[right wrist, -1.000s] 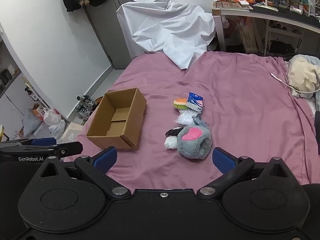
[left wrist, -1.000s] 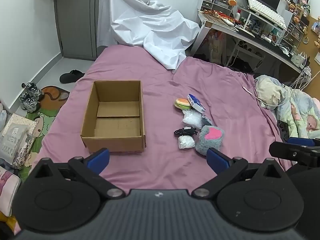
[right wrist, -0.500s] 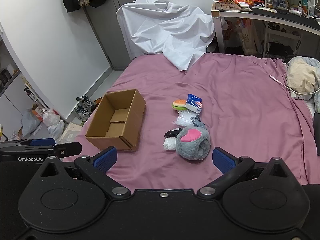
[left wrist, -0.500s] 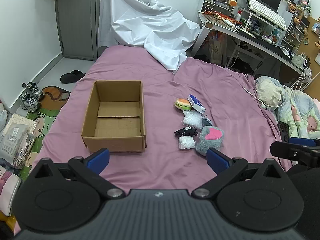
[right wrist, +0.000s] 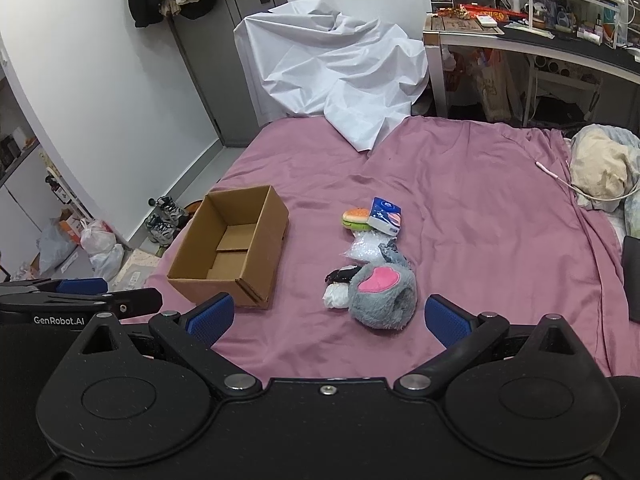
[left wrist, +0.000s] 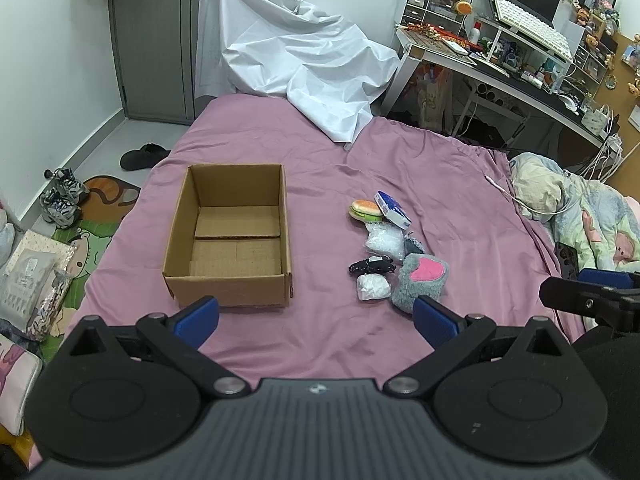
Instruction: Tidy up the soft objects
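An open, empty cardboard box (left wrist: 232,236) (right wrist: 236,248) sits on the purple bed. To its right lies a cluster of soft things: a grey plush with a pink heart (left wrist: 420,282) (right wrist: 380,296), a burger toy (left wrist: 364,210) (right wrist: 355,219), a blue-white tissue pack (left wrist: 392,209) (right wrist: 384,216), two white bags (left wrist: 385,238) (left wrist: 373,286) and a small black-and-white toy (left wrist: 372,266). My left gripper (left wrist: 316,316) is open and empty, held above the bed's near edge. My right gripper (right wrist: 328,316) is open and empty, just short of the grey plush.
A white sheet (left wrist: 304,64) drapes over something at the bed's far end. A cluttered desk (left wrist: 500,60) stands at the back right. A rumpled blanket (left wrist: 580,208) and a white cable lie at the bed's right. Shoes and bags (left wrist: 60,200) are on the floor at left.
Both grippers have drifted slightly forward over the bed, with the view barely shifting. Nothing on the bed has moved.
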`<act>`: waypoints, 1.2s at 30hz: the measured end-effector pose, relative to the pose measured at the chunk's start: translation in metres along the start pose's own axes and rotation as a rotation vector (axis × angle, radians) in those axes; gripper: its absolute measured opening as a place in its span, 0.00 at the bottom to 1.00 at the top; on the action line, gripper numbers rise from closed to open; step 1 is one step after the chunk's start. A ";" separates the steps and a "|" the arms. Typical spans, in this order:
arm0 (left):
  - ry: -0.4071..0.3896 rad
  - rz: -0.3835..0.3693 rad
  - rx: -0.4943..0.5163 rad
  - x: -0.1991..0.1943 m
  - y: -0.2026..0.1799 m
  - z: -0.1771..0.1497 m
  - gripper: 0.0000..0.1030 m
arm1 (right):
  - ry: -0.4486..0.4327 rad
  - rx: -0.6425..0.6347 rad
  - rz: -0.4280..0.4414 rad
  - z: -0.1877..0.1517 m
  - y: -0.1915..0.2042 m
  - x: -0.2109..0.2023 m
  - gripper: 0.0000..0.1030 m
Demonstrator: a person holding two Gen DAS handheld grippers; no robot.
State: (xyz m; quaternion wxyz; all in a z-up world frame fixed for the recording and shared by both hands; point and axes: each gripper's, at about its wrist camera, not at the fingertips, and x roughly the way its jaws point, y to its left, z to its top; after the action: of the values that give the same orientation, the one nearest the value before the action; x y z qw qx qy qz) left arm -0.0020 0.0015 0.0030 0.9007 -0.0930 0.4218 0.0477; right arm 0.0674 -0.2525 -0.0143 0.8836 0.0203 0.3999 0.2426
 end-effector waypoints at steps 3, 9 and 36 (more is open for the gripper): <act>-0.007 0.000 0.004 -0.003 0.002 0.000 0.99 | -0.003 0.002 0.010 -0.001 0.000 0.000 1.00; -0.011 -0.002 -0.001 -0.005 0.002 0.001 0.99 | 0.001 0.006 0.023 0.000 -0.002 0.001 1.00; 0.024 -0.015 -0.018 0.002 0.003 0.000 0.97 | 0.001 0.000 0.052 0.000 -0.003 0.005 1.00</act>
State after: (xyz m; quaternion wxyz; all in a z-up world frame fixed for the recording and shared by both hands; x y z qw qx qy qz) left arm -0.0010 0.0046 0.0016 0.8951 -0.1047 0.4312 0.0435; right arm 0.0716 -0.2531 -0.0191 0.8770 0.0305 0.3994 0.2654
